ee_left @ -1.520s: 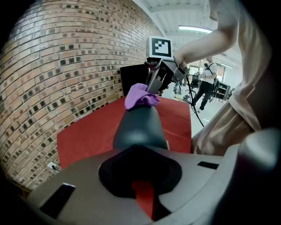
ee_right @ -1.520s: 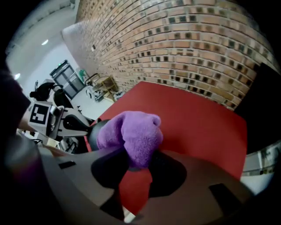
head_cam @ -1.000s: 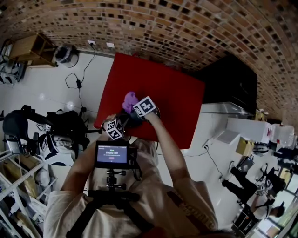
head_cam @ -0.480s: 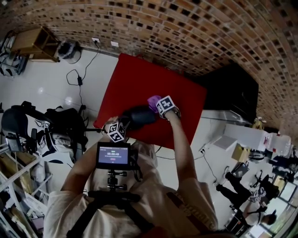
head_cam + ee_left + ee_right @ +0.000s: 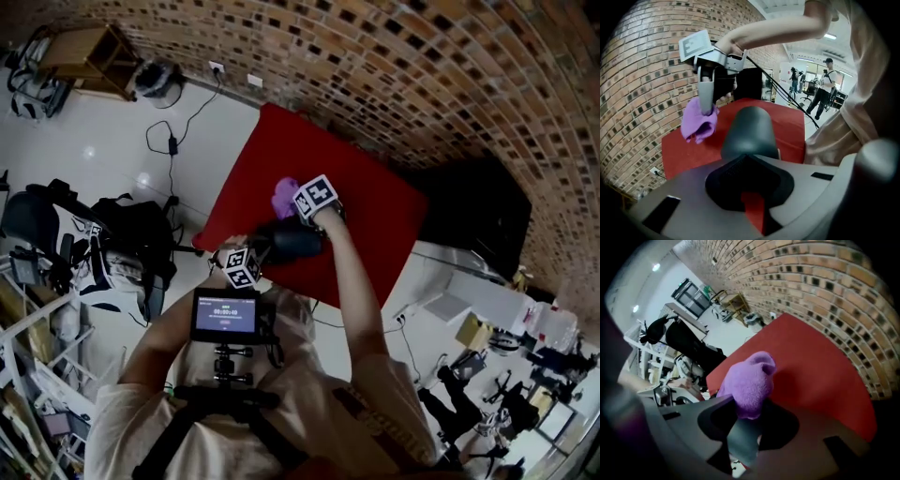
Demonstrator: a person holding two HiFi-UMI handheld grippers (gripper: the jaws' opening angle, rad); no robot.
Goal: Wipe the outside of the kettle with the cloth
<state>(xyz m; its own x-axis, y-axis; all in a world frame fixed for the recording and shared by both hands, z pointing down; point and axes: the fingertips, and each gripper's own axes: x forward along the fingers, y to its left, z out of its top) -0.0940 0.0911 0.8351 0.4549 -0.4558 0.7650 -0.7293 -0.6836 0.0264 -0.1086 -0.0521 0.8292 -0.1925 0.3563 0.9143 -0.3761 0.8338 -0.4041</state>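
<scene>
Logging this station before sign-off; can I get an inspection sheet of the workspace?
Surface: red table, bare apart from the job's things.
Job's things: dark kettle at the table's near edge; purple cloth close by, contact unclear.
Clutter: nothing seen on the table.
Grippers: left hand-held gripper shut on the kettle; right hand-held gripper shut on the cloth.
Cables: black cable on the floor from a wall socket.
Surroundings: brick wall, wooden shelf, dark bags on the floor.

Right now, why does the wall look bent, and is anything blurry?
Head view: the wide lens bows the brick wall into an arc, and the picture is dim. Left gripper view: black corners, with the kettle close and soft. Right gripper view: the cloth is fairly sharp, while the foreground below it is smeared and dark.
</scene>
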